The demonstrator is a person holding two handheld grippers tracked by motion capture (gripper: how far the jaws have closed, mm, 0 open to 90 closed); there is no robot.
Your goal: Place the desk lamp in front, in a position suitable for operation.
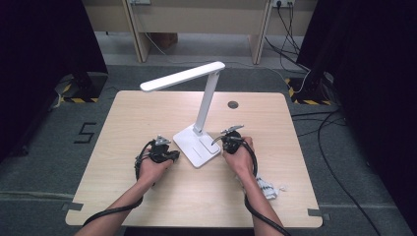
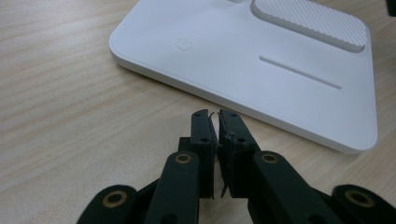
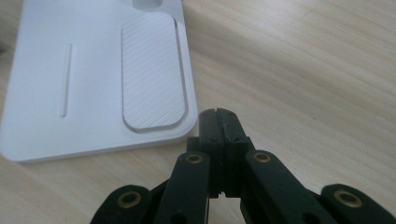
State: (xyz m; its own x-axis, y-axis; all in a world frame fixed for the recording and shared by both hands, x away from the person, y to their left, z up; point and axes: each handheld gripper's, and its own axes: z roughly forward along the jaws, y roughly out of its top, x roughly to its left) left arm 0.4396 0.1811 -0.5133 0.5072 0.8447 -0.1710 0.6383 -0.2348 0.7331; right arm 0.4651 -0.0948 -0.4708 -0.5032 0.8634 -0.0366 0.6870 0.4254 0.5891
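At the middle of the table (image 1: 147, 105), the white desk lamp (image 1: 199, 115) stands with a gripper at each side of its base (image 2: 261, 70). The left gripper (image 1: 167, 150) and right gripper (image 1: 223, 137) both have fingers pressed together, holding nothing. To shift the lamp well, both should push the base edges evenly, low and level.

A desk lamp (image 1: 199, 132) stands on a table (image 1: 147, 191), its base (image 1: 196, 145) near the middle and its head (image 1: 182, 77) reaching out to the left above the tabletop. The left gripper (image 1: 169, 153) rests just left of the base, the right gripper (image 1: 221, 140) just right of it, each close beside an edge. A crumpled cloth (image 1: 268, 188) lies on the table under the right forearm, toward the near right corner. A round hole (image 1: 233, 104) sits behind the lamp, near the far edge.
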